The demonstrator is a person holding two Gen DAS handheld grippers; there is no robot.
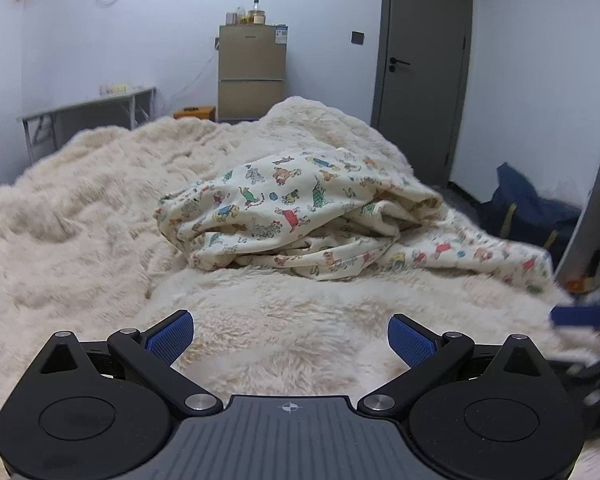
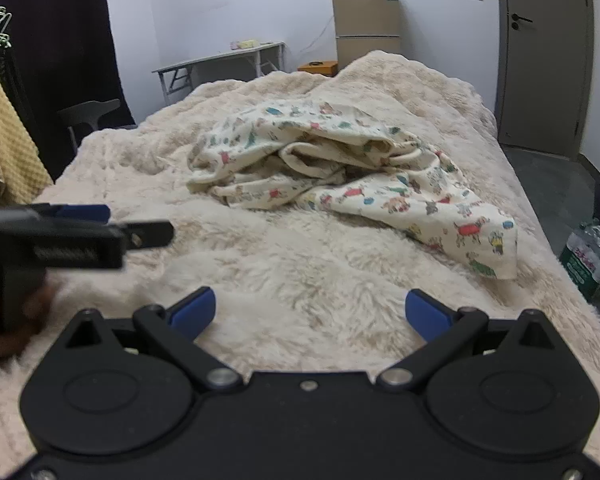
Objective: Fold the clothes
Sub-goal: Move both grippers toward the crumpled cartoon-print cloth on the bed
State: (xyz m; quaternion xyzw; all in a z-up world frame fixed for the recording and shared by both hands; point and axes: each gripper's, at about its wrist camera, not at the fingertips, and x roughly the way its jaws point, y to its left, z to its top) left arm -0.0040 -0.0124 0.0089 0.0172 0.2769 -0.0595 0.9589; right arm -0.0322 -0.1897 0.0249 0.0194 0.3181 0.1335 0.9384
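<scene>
The folding has not begun. On the left of the scene the left tool (image 1: 290, 338) hangs low over the shaggy cream blanket (image 1: 80, 200) that covers the bed, its blue-padded fingers (image 1: 170, 338) spread wide with nothing between them. In the right wrist view that same tool shows side-on at the left edge, blurred, so little more can be read from it there.

Toward the middle of the bed lies the one garment in view, a cream piece of clothing (image 1: 284, 216) printed all over with small cartoon dogs in red, teal and yellow coats. It sits in a loose heap, bunched and rolled over on itself, with deep creases and a shadowed hollow where the layers overlap. One section trails out flat toward the bed's right edge (image 2: 460, 224), ending in a straight hem; whether this is a sleeve or a trouser leg is hard to say from these angles.

On the right, the right tool (image 2: 310, 314) is likewise held apart and empty, short of the garment and clear of it. By this evidence everything is still to do: the heap must be pulled open, spread flat and only then folded.
</scene>
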